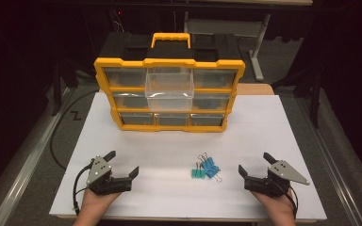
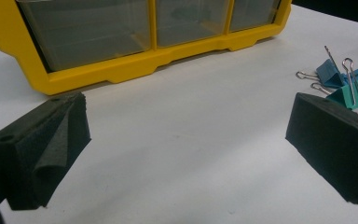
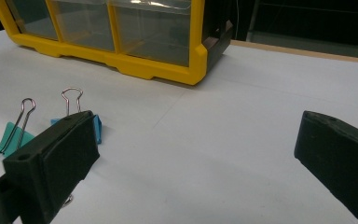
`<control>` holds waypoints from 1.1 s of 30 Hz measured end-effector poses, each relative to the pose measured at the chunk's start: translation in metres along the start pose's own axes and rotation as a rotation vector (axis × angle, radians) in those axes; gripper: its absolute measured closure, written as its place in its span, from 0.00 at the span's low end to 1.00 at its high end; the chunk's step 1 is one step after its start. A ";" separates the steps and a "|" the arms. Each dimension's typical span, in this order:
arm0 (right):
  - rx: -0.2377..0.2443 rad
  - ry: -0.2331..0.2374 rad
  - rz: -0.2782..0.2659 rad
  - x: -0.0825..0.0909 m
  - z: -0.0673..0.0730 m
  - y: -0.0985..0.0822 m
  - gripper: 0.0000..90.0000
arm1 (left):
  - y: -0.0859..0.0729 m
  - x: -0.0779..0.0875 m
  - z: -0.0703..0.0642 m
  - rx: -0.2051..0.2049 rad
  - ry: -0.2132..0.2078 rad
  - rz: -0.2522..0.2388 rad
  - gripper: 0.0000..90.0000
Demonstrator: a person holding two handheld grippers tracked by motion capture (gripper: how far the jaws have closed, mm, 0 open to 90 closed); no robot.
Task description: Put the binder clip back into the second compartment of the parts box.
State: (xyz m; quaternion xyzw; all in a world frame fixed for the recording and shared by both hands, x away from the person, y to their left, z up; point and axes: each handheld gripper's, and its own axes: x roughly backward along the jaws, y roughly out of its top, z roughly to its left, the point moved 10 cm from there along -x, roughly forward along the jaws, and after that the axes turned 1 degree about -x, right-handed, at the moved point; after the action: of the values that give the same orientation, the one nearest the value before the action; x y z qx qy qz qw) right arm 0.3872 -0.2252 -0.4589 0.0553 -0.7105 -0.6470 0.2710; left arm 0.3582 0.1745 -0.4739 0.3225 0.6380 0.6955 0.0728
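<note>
Between both open grippers, binder clips (image 1: 205, 167), organizer (image 1: 169, 94) behind

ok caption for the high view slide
Both open grippers, left gripper and right gripper, flank binder clips before a yellow drawer organizer.

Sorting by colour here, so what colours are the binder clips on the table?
Blue and teal binder clips, clearest in the left gripper view.
</note>
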 end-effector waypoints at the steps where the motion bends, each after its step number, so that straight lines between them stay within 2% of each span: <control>1: 0.000 0.000 0.000 0.000 0.000 0.000 0.01 | 0.000 0.000 0.000 -0.001 0.000 0.001 0.01; 8: -0.005 -0.003 -0.003 0.002 -0.002 0.000 0.00 | 0.000 -0.001 -0.001 -0.009 0.001 0.005 0.01; 20: -0.008 -0.007 0.008 0.002 -0.003 -0.001 0.00 | 0.000 0.000 0.002 0.000 0.005 0.000 0.01; 33: -0.006 0.005 0.050 -0.002 0.001 -0.006 0.01 | -0.001 -0.001 0.001 -0.006 0.004 0.004 0.01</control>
State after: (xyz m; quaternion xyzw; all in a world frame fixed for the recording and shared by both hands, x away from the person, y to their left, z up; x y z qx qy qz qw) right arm 0.3870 -0.2243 -0.4656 0.0383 -0.7090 -0.6420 0.2893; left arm 0.3592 0.1751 -0.4748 0.3221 0.6356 0.6980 0.0712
